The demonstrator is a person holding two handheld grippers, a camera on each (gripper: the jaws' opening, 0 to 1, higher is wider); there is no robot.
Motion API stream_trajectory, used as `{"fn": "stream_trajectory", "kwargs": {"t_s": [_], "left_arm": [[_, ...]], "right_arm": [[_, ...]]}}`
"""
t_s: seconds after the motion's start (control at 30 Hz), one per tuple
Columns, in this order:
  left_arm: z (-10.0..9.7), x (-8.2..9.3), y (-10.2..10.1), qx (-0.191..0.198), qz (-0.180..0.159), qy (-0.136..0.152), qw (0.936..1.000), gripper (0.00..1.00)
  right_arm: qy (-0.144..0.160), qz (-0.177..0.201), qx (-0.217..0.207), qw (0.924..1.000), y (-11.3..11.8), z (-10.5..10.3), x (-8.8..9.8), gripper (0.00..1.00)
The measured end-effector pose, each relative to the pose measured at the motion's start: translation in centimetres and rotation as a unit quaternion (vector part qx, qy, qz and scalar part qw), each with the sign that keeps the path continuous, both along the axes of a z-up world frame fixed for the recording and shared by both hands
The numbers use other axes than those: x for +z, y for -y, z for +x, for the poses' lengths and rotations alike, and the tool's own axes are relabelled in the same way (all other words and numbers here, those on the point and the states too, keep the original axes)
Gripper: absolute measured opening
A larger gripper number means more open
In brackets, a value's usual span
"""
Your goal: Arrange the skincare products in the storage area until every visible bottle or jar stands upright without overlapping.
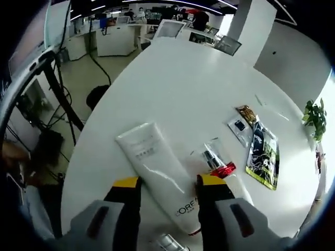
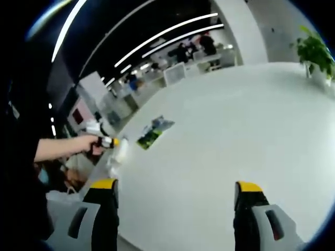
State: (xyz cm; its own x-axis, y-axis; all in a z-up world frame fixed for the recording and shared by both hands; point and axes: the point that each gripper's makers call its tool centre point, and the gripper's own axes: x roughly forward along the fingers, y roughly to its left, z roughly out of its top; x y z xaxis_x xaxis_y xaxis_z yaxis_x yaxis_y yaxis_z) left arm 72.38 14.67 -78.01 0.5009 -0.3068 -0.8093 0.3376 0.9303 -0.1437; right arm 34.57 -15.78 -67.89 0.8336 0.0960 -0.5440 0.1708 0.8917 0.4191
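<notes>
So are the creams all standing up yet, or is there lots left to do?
Lots left. Nothing looks done: the big white squeeze tube lies flat on the white table, between the open jaws of the left gripper, not yet gripped. A small clear sachet with a red end and the flat green-and-black packet also lie flat. The right gripper is open over bare table.
</notes>
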Motion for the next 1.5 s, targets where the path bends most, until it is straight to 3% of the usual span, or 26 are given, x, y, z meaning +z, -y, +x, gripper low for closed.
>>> {"fn": "stream_trajectory", "kwargs": {"t_s": [0.27, 0.47, 1.03, 1.37, 1.5], "left_arm": [[0.9, -0.3, 0.3, -0.035, 0.042, 0.027, 0.9981, 0.36], [1.0, -0.4, 0.5, -0.05, 0.053, 0.035, 0.9967, 0.31], [0.7, -0.3, 0.4, -0.042, 0.029, 0.023, 0.9985, 0.27], [0.0, 0.4, 0.3, -0.045, 0.015, 0.039, 0.9981, 0.25], [-0.1, 1.4, 0.3, -0.053, 0.002, 0.064, 0.9965, 0.25]], "right_arm": [[-0.005, -0.002, 0.0, 1.0, 0.3, -0.1, -0.2, 0.94], [-0.007, -0.004, -0.001, 1.0, 0.5, 0.0, -0.1, 0.93], [0.007, -0.003, 0.018, 0.9998, -0.3, 1.0, 0.5, 0.95], [0.006, -0.002, 0.031, 0.9995, -0.7, 1.4, 0.3, 0.95], [0.01, 0.0, 0.038, 0.9992, -1.0, 1.8, 0.4, 0.95]]}}
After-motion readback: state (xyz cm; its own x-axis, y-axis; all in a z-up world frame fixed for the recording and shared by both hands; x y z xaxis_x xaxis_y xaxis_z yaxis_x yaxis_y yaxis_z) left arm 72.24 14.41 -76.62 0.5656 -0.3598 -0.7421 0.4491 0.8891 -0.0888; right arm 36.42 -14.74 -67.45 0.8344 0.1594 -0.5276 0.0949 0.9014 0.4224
